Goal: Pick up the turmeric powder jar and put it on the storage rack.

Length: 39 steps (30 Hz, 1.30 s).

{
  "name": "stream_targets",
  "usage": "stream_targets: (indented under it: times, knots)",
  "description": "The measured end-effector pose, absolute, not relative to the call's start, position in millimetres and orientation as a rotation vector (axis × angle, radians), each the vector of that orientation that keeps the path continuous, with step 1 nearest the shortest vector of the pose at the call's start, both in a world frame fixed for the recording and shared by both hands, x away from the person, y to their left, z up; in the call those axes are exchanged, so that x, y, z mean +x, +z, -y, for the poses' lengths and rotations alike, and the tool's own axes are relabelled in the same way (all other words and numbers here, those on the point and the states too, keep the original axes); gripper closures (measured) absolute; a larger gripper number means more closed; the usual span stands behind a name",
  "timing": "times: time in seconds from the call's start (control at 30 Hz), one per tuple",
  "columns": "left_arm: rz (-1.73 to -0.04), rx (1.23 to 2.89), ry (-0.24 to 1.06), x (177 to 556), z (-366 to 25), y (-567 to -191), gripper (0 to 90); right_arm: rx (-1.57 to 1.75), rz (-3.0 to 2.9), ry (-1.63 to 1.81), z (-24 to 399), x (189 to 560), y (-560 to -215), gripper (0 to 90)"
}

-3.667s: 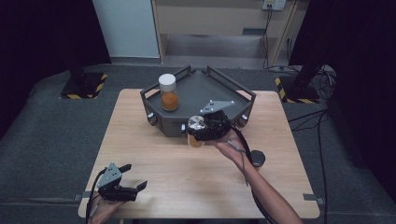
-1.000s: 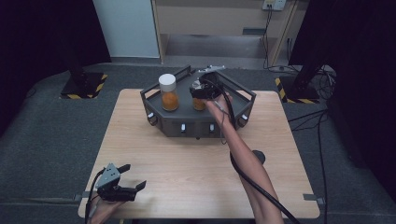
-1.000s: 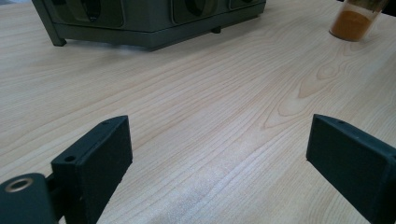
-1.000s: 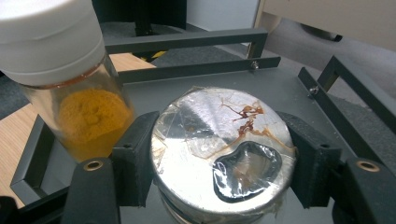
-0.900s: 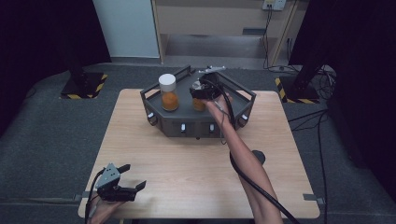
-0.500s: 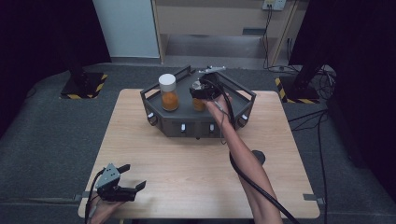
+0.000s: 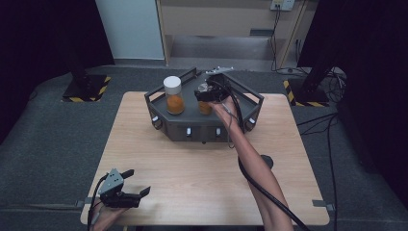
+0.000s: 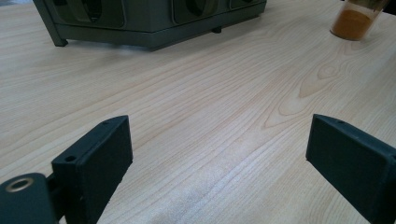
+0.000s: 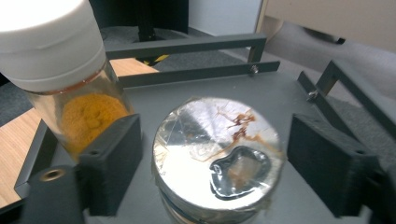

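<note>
foil-topped jar stands between parted jaws on the tray

the right gripper [image 9: 215, 154] is held with jaws wide, apart from the foil-sealed jar [image 9: 217, 154] on the grey tray [image 7: 243, 98], beside the white-capped jar [image 7: 173, 95]. the jar is judged rigid, smooth, slippery; the foil fragile, so the sides are best gripped. the left gripper [image 7: 126, 195] is held wide above the table [image 7: 202, 168].

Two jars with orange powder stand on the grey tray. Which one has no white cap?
The foil-sealed jar, between the open jaws of the right tool. Its top is torn silver foil, while the capped jar beside it wears a white cap.
</note>
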<state>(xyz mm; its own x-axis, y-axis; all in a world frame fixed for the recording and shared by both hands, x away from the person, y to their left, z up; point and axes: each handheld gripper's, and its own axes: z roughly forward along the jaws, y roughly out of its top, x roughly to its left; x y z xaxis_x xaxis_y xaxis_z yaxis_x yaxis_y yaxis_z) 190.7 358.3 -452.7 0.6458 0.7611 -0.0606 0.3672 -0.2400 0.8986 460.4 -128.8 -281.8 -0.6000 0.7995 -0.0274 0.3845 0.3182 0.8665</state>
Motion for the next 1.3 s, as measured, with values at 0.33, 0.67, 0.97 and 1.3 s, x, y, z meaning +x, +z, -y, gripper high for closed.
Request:
stream_targets:
  times: [0.33,0.67,0.97,1.3]
  knots:
    - [-0.901,1.848,0.489,190,-358,-453,6.2,0.964,-2.156,1.232,141,451,-264,12.9]
    - [-0.894,1.853,0.491,191,-357,-452,6.4,0.854,-2.185,1.301,162,431,-239,12.4]
    - [-0.888,1.852,0.486,191,-358,-453,6.4,0.814,-2.186,1.341,181,415,-233,12.0]
    - [-0.873,1.852,0.473,192,-358,-454,6.3,0.783,-2.172,1.366,204,396,-229,11.9]
